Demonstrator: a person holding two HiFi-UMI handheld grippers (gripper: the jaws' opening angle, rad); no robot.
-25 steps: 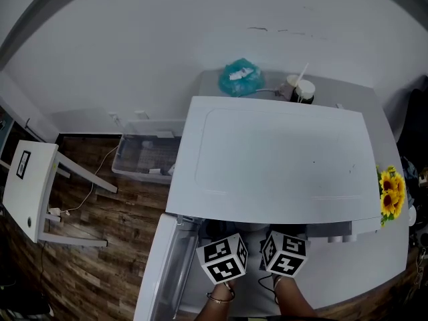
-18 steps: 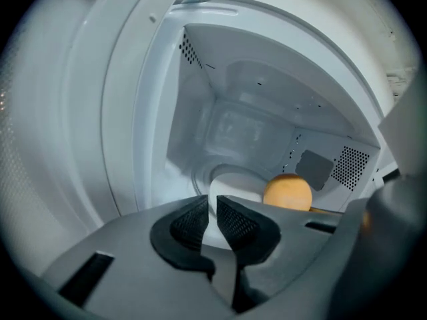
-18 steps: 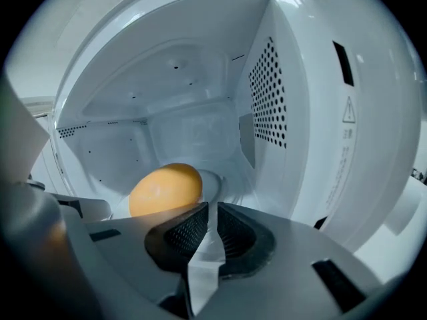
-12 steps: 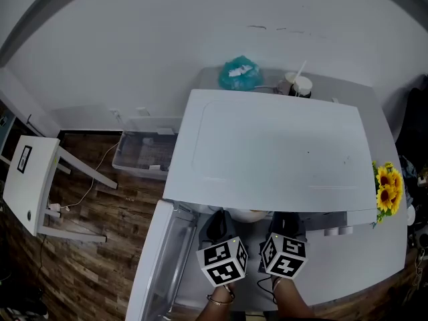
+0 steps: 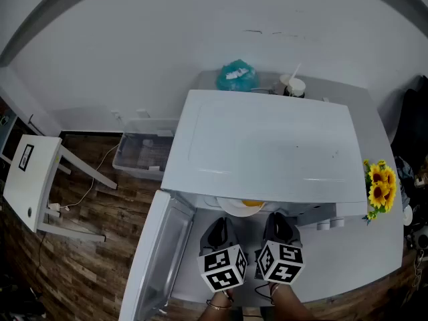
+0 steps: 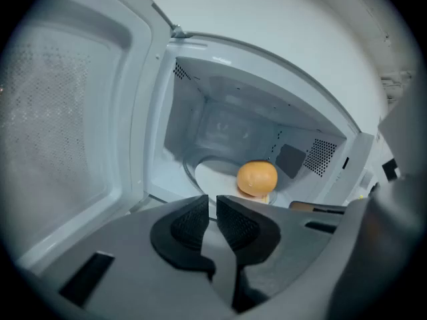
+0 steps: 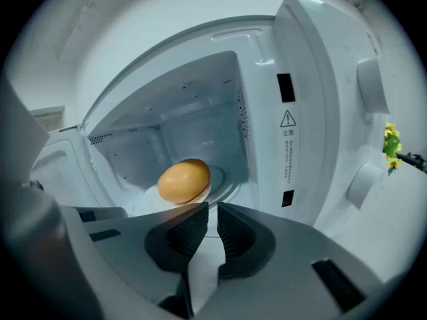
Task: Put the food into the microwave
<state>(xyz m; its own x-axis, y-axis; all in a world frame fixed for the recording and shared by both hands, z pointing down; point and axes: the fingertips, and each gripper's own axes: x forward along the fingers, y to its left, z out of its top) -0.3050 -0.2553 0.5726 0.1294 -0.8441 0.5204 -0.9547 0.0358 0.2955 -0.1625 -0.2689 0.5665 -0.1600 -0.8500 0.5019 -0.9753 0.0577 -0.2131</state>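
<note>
Head view: the food [image 5: 252, 203] sits on a plate [image 5: 234, 208] at the microwave [image 5: 267, 146] mouth, ahead of and between left gripper [image 5: 217, 231] and right gripper [image 5: 279, 225]; the open door [image 5: 160, 253] lies nearer the left; left gripper view: fingers together, empty; food ahead-right, inside the cavity; right gripper view: fingers likewise; food ahead-left; warning label [image 7: 287, 145] shows only here.

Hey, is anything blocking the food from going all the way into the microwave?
Nothing visible does. The door is swung open to the left, and the food already sits in the open cavity of the microwave.
</note>
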